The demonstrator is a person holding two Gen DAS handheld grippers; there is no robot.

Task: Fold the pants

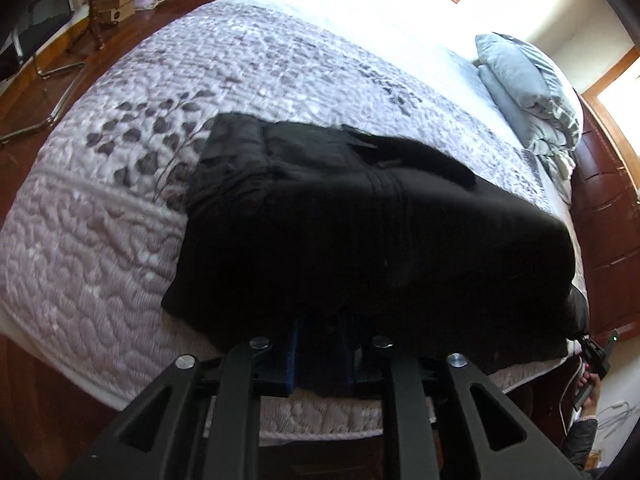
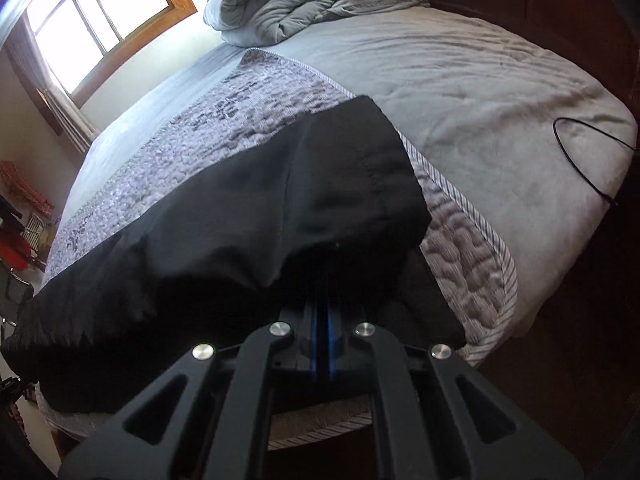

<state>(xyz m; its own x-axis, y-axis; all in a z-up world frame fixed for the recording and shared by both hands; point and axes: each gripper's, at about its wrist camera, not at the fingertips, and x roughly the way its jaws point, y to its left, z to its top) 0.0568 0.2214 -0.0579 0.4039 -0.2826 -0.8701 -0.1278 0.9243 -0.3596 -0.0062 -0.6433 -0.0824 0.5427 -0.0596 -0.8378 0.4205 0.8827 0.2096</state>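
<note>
1. The pants [image 1: 360, 240] lay on the bed [image 1: 120, 208] along its near edge, their long axis running left to right, parallel to that edge.
2. In the left wrist view the waist end, with a pocket flap showing, sat on the far left part of the cloth; a nearer layer hung right in front of the camera.
3. The left gripper [image 1: 322, 332] was at the near edge of the cloth, pointing across the bed. Its blue-edged fingers stood somewhat apart and ran up under the dark fabric; whether they pinched it could not be told, since the tips were hidden.
4. The right gripper [image 2: 322, 280] was at the other end, at a hemmed leg edge. Its jaws were drawn close together and cloth draped over and around the tips, so it looked to be holding the pants, lifted a little off the quilt [image 2: 460, 240].
5. Both grippers sat on the same long side of the garment, each at its own end; neither was clearly nearer.
6. Judged from this, the coming move would carry the near edge away from the person, across the short axis.
7. A heap of grey bedding [image 2: 280, 4] lay well apart at the head of the bed.
</note>
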